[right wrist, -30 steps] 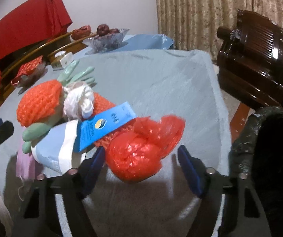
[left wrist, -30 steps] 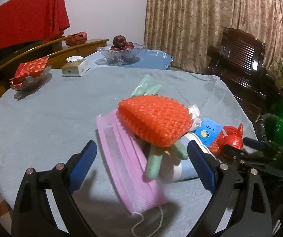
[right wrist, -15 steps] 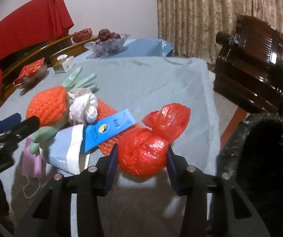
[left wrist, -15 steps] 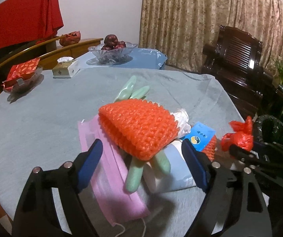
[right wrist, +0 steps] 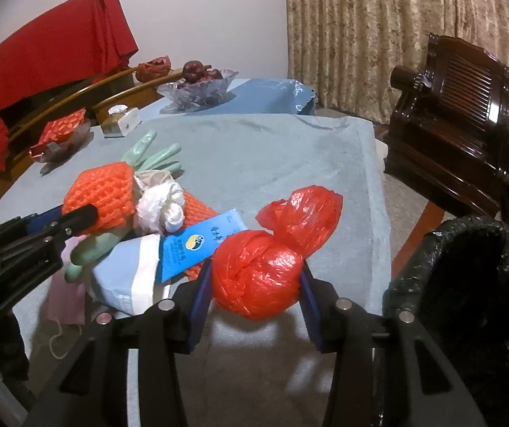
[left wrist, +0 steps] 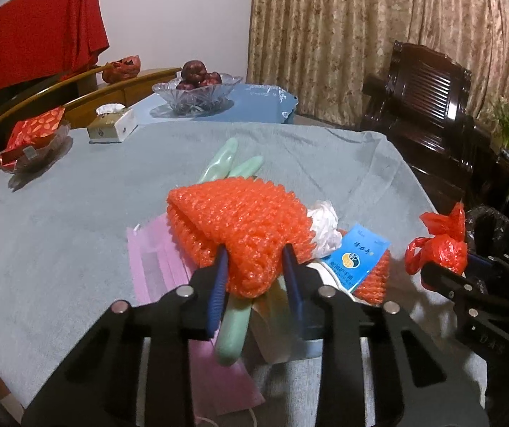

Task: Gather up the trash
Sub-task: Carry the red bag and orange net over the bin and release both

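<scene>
Only my right wrist view shows the wide mouth of the black-lined trash bin (right wrist: 475, 284) beside the grey-clothed table (right wrist: 254, 149); my left view shows just its rim. My right gripper (right wrist: 254, 284) clamps the knotted, crinkled red plastic bag (right wrist: 258, 277), raised near the table's edge by the bin. My left gripper (left wrist: 254, 277) pinches a corner of the orange foam fruit net (left wrist: 240, 220), atop the pink face mask (left wrist: 158, 263) and green rubber glove (left wrist: 233, 331).
</scene>
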`<state>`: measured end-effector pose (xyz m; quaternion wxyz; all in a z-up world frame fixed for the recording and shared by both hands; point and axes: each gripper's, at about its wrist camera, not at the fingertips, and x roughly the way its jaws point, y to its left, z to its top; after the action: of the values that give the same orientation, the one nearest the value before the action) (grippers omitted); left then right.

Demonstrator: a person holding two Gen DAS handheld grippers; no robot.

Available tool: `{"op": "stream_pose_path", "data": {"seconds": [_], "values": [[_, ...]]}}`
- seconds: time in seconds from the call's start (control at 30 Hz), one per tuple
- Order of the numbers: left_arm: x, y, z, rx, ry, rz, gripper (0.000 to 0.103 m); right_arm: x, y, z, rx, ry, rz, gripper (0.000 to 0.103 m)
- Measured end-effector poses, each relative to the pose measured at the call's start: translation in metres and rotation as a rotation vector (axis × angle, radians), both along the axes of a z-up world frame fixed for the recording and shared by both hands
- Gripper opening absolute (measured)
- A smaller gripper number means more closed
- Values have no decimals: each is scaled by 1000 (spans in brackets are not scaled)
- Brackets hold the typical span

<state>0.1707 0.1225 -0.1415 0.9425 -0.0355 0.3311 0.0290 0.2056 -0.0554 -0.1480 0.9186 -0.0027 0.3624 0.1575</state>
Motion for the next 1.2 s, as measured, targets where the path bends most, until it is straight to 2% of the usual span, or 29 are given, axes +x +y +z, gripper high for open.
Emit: {"op": "stream_pose_path", "data": {"seconds": [0.23,0.53,0.83,1.2], "values": [[-14,1,20,-25,-48,1,23,-9,-4,20,47,-40,4,45],[-34,-33,48,-3,-89,-84,22,-28,-23,52,70,-103,-18,45],[-45,-84,57,-24,-95,-208,22,-52,-75,74,81,-135,-123,45],[-50,-162,52,-65,-74,-396,22,-82,-157,72,26,-124,-284,45]]}}
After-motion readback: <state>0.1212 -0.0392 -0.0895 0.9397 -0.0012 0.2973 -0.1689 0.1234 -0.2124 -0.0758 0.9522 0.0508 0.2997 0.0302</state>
